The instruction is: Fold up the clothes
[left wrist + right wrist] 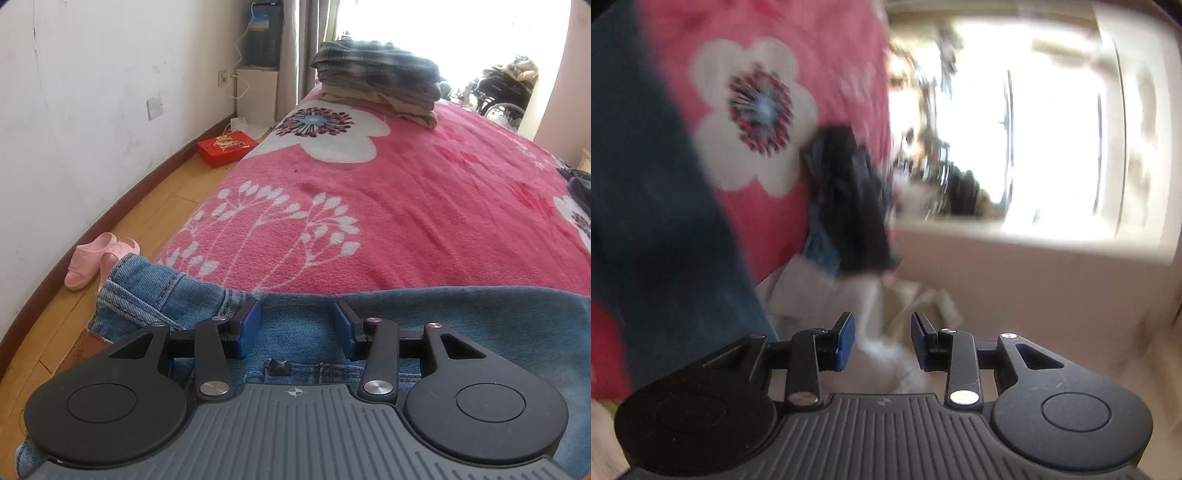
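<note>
While the left gripper [297, 328] hangs with jaws spread directly over the jeans [461, 325] at the near edge of the bed [406, 206], waistband running left-right beneath it, the right gripper [882, 341], also spread and holding nothing, points off the bed's side; blurred, so likely farther from the denim

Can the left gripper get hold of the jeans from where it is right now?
Probably yes. The left gripper is open right over the jeans, which lie on the near edge of the pink blanket. Denim shows between its blue fingers and nothing lies in between.
</note>
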Available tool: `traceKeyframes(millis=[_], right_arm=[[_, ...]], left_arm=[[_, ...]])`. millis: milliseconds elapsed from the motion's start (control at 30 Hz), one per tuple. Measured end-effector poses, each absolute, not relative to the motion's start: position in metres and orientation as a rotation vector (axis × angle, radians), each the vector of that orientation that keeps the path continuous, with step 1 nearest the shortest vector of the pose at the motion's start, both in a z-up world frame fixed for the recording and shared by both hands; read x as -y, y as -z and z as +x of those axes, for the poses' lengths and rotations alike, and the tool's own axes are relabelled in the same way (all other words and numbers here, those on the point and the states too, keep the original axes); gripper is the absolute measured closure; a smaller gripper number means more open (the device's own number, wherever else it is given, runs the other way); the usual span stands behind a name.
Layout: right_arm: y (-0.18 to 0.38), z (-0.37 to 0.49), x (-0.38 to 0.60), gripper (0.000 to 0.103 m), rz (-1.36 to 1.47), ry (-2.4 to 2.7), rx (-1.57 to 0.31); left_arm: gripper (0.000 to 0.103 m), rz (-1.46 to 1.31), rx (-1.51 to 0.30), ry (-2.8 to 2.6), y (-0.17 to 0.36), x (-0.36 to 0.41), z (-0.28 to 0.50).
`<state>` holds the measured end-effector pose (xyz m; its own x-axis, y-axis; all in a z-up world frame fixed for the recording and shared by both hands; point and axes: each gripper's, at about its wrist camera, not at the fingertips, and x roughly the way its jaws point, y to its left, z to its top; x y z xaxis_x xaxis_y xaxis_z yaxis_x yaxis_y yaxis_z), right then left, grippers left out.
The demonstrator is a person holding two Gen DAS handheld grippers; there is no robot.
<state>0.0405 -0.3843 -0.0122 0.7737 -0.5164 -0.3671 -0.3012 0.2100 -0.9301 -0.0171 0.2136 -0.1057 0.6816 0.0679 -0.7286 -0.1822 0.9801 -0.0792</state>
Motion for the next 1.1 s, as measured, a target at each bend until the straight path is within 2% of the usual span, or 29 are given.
traceKeyframes(millis=[133,300,467,567,900,1100], right_arm=[[-0.005,0.055,0.423,0.064,-0.964,0.272,-0.835],[-0.019,0.038,0.485,0.061,-0.133,0.283,-0.97],[0.031,0.006,0.559,0.06,0.774,0.306,-0.96],[0.062,-0.01,0.575,0.06,0.94,0.391,-0.932],[0.11,-0.013,0.614,0.06,1.061,0.568,-0.867],[0.119,-0.014,0.621,0.067,1.077,0.571,-0.841]], left_arm=[[0.059,-0.143,-0.811,-0.144,0.106,-0.213,-0.017],[0.059,-0.133,-0.814,-0.149,0.106,-0.211,-0.016],[0.059,-0.122,-0.819,-0.155,0.106,-0.209,-0.015],[0.059,-0.114,-0.822,-0.158,0.106,-0.208,-0.014],[0.058,-0.088,-0.83,-0.169,0.106,-0.204,-0.012],[0.058,-0.076,-0.834,-0.172,0.106,-0.202,-0.011]])
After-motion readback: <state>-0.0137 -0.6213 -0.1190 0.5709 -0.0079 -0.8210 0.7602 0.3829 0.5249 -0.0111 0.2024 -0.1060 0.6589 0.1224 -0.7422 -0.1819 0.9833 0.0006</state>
